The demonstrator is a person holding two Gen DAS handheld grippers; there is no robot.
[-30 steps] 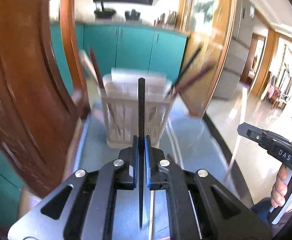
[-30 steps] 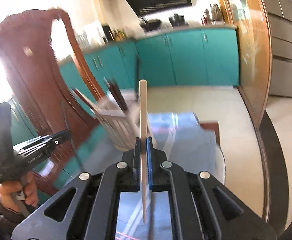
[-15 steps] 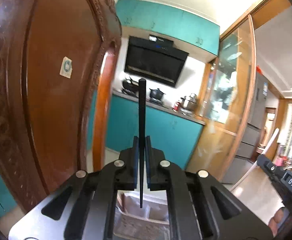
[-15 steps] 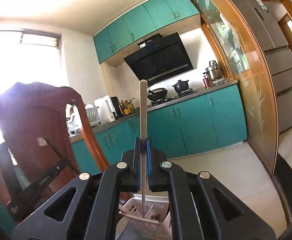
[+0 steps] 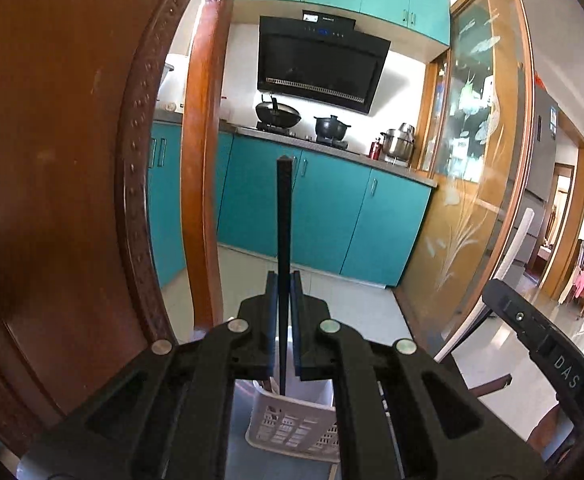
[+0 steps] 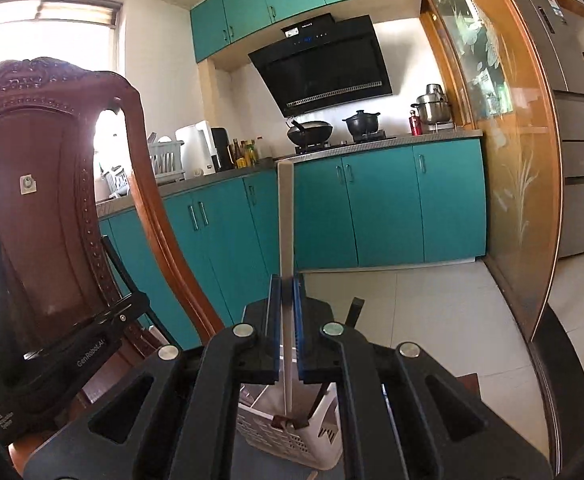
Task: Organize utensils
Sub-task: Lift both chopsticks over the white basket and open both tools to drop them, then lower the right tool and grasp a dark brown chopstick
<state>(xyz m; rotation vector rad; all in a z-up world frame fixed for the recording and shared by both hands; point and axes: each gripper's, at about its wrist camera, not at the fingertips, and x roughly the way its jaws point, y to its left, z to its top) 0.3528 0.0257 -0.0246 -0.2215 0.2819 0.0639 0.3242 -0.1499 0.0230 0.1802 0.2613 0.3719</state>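
Tools (image 5: 283,292) (image 6: 287,292) clamped on chopsticks (image 5: 283,216) (image 6: 286,220)

Matte black left gripper (image 5: 283,344) and right gripper (image 6: 288,344), each with two angular linkage arms, four round silver screws and blue-edged pads. White "DAS" lettering on one black body, "GenRobot.AI" on the other.

A white slotted utensil basket (image 5: 292,428) stands on the blue-grey table (image 5: 236,452).
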